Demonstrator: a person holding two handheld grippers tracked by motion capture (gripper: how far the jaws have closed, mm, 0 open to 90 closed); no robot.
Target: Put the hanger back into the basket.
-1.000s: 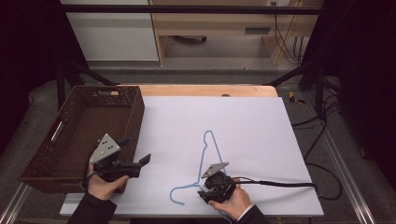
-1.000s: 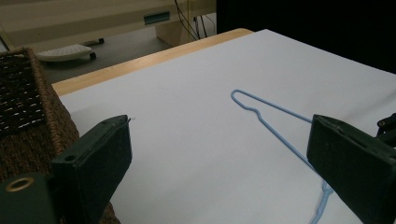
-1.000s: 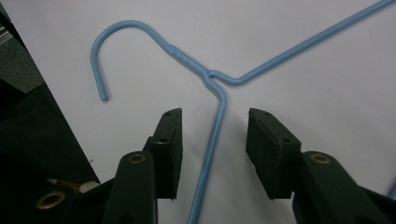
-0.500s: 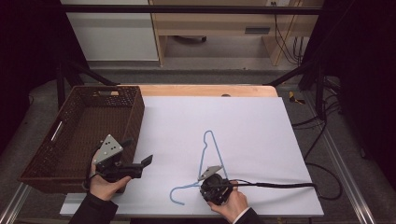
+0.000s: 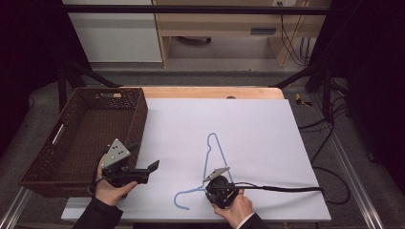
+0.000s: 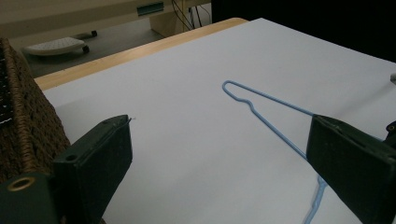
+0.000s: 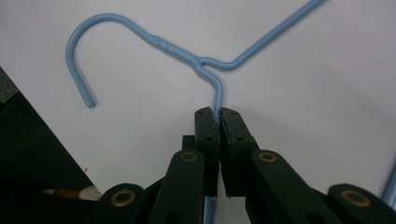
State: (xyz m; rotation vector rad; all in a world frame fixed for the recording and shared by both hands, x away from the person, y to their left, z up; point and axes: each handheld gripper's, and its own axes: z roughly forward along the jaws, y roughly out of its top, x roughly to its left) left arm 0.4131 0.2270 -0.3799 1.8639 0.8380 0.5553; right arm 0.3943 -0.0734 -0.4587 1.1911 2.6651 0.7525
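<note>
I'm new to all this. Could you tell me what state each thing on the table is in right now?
Blue wire hanger: lying flat on the white sheet, pinched near its neck.
Right gripper: jaws just closed, shut on the hanger wire.
Left gripper: jaws wide open, holding nothing, beside the basket.
Wicker basket: upright, nothing visible inside.
White sheet: spread flat.
</note>
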